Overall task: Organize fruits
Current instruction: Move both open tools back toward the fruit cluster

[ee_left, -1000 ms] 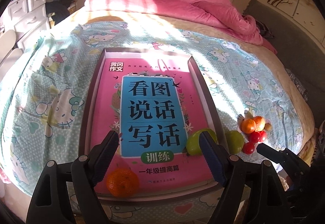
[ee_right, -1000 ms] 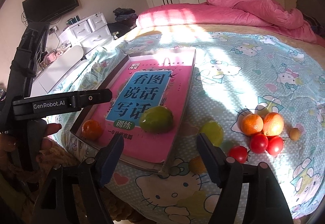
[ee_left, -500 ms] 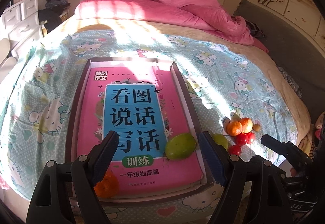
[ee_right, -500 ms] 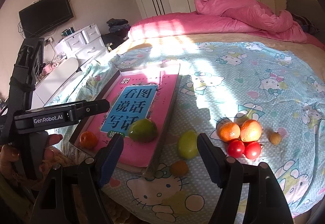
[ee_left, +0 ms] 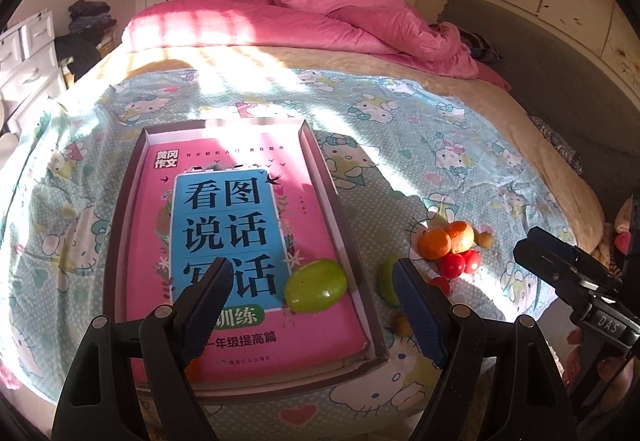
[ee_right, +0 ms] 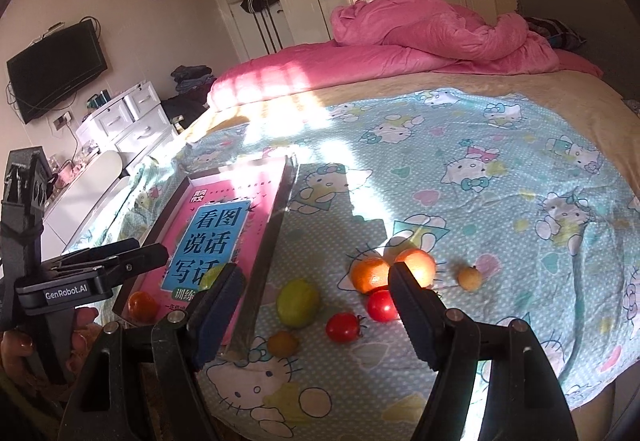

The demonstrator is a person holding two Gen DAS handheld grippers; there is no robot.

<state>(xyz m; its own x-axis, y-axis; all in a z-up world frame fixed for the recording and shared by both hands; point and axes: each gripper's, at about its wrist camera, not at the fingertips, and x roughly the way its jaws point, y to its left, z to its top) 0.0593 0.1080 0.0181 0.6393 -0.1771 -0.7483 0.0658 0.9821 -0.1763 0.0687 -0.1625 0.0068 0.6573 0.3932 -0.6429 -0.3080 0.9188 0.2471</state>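
Observation:
A shallow box (ee_left: 336,209) holding a pink book lies on the cartoon-print bedsheet. One green fruit (ee_left: 316,291) rests on the book, and an orange (ee_right: 142,305) sits at the box's near corner. My left gripper (ee_left: 312,267) hangs open above the box's near end, holding nothing. A second green fruit (ee_right: 298,301), two oranges (ee_right: 368,275), red tomatoes (ee_right: 344,327) and small brown fruits (ee_right: 282,343) lie loose on the sheet to the right of the box. My right gripper (ee_right: 318,271) is open and empty above them.
A crumpled pink duvet (ee_left: 360,13) covers the far end of the bed. White drawers (ee_right: 132,121) and a wall TV (ee_right: 56,69) stand to the left. The bed's near edge (ee_right: 360,421) runs just under both grippers. A hand (ee_right: 16,345) holds the left gripper.
Both grippers have drawn back and risen, so the box and fruits look smaller and farther. The boxed orange slipped behind the left finger. Jaw widths are unchanged.

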